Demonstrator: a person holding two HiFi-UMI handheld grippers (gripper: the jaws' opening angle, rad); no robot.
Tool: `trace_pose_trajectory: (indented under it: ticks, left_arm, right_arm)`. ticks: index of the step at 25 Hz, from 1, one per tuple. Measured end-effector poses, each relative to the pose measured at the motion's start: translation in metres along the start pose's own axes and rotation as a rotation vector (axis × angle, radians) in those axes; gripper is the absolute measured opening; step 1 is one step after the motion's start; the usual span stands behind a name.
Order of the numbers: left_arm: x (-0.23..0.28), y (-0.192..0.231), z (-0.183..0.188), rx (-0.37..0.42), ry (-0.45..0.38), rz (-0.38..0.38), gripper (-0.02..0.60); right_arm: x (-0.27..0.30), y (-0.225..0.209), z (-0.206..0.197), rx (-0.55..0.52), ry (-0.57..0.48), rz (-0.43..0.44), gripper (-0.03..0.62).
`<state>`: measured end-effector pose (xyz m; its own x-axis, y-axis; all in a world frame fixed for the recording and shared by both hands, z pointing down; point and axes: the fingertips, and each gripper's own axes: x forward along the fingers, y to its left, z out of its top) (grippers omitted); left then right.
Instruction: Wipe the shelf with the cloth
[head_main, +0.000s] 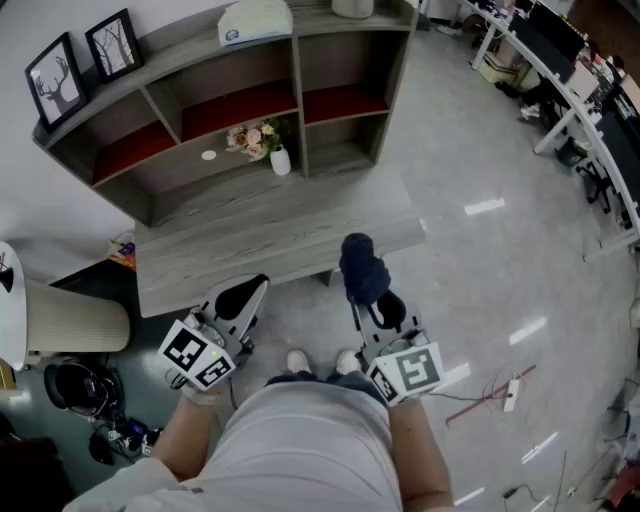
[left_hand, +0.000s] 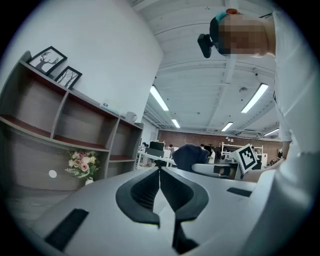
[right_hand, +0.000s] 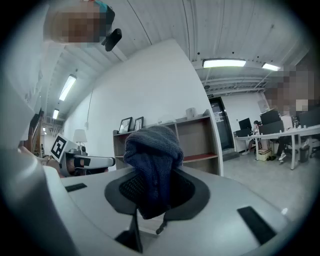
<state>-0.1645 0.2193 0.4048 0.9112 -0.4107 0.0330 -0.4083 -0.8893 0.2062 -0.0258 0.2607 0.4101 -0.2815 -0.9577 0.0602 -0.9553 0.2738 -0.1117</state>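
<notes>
Your right gripper (head_main: 366, 298) grasps the blue cloth (head_main: 362, 266) near the front edge of the shelf (head_main: 250, 232); left gripper (head_main: 243, 296) clenched, empty; flower vase (head_main: 279, 160) stands beyond.

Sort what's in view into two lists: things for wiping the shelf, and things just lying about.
For the job:
cloth, clamped in the right gripper
shelf

Lying about:
flower vase in the shelf
picture frames on top
left gripper, shut and empty

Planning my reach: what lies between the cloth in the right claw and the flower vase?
Only bare grey wooden tabletop, as the head view shows; the cloth is at its near edge, the flower vase at its far side.
</notes>
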Motion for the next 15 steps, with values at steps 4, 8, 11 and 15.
trace_pose_trajectory:
  ticks: [4, 8, 11, 15]
  left_arm:
    - [-0.011, 0.020, -0.003, -0.005, 0.015, 0.000, 0.018]
    - [-0.018, 0.036, -0.003, -0.008, 0.013, -0.025, 0.018]
    - [-0.022, 0.045, -0.002, -0.023, 0.002, -0.040, 0.018]
    - [-0.024, 0.053, -0.003, -0.036, -0.004, -0.054, 0.018]
  right_arm:
    - [0.013, 0.013, -0.004, -0.007, 0.013, -0.019, 0.091]
    - [0.027, 0.022, -0.006, -0.019, 0.022, -0.040, 0.091]
    - [0.032, 0.027, -0.006, -0.007, 0.021, -0.054, 0.091]
    - [0.042, 0.029, -0.007, -0.010, 0.019, -0.071, 0.091]
